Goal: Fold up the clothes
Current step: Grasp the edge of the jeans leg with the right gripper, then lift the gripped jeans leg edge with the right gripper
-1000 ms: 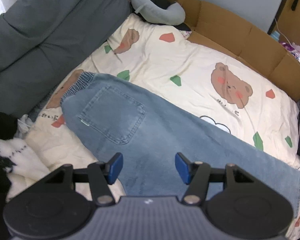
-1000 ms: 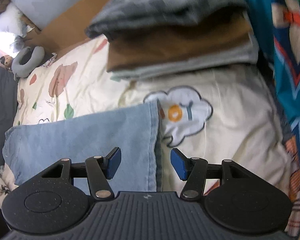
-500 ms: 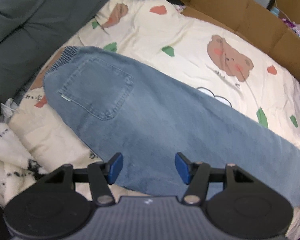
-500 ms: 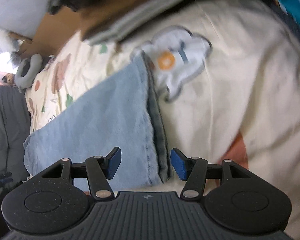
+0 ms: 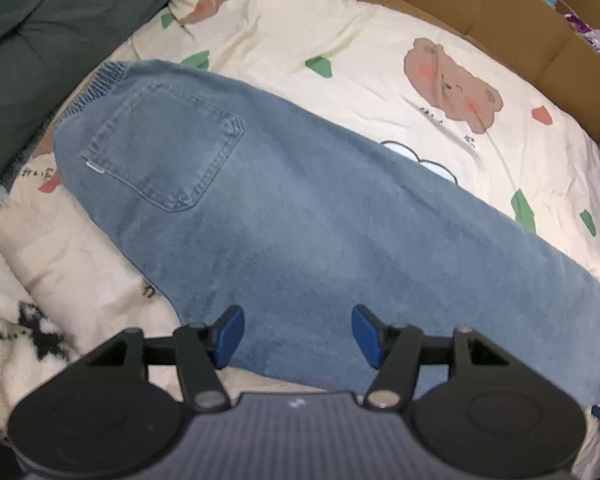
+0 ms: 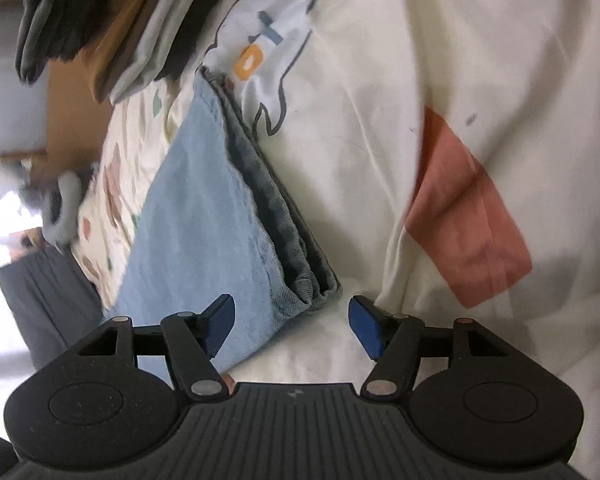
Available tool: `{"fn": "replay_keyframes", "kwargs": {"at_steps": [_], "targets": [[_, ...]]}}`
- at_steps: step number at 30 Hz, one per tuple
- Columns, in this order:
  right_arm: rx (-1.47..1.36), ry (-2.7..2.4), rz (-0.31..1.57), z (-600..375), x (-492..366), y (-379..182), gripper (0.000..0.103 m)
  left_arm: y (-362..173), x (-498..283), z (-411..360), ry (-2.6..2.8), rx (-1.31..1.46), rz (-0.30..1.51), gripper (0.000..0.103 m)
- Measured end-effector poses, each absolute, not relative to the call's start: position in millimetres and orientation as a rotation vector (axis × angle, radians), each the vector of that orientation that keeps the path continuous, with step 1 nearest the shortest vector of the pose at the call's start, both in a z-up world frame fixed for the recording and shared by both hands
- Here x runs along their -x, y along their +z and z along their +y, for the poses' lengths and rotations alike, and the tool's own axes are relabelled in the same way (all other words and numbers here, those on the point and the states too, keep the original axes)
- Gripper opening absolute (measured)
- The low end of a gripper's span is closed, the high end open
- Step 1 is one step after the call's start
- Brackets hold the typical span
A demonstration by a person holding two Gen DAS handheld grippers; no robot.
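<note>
Bed with cream cartoon-print duvet [image 5: 380,92], cardboard wall [image 5: 480,4] along the far edge, grey sofa [image 5: 28,32] to the left, folded clothes stack [image 6: 100,20] near the hem end. Blue jeans [image 5: 300,220] lie flat diagonally on it, legs doubled. Left gripper [image 5: 298,334] open over mid-leg, nothing held; right gripper [image 6: 292,326] jaws opening, hem corner [image 6: 316,284] between them, pads not touching.

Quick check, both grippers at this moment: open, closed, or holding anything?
Left gripper: open, empty, above the jeans.
Right gripper: jaws opening, nothing gripped; the jeans' hem corner lies just ahead of the fingertips.
</note>
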State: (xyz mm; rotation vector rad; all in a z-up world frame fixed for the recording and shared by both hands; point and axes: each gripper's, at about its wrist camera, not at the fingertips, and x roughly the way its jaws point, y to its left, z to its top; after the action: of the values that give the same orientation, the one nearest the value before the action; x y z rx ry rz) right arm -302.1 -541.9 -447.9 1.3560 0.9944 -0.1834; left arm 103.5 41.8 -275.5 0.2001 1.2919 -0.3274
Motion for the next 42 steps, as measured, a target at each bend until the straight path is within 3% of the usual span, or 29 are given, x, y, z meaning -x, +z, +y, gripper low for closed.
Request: {"fn": "replay_keyframes", "kwargs": {"at_steps": [8, 17, 30, 42], "targets": [[-1.560, -0.231, 0.844, -533, 310, -471, 0.069, -290, -114, 30, -0.317, -0.203, 1.301, 0.063], [-1.564, -0.161, 0.709, -545, 312, -448, 0.066, -306, -113, 17, -0.332, -0.222, 1.315, 0.063], [-1.595, -0.159, 0.750, -553, 292, -475, 0.066, -305, -108, 8, -0.365, -0.207, 1.330, 0.064], [-1.528, -0.052, 0.799, -570, 262, -463, 0.066, -323, -109, 18, -0.344, -0.156, 1.382, 0.064]]}}
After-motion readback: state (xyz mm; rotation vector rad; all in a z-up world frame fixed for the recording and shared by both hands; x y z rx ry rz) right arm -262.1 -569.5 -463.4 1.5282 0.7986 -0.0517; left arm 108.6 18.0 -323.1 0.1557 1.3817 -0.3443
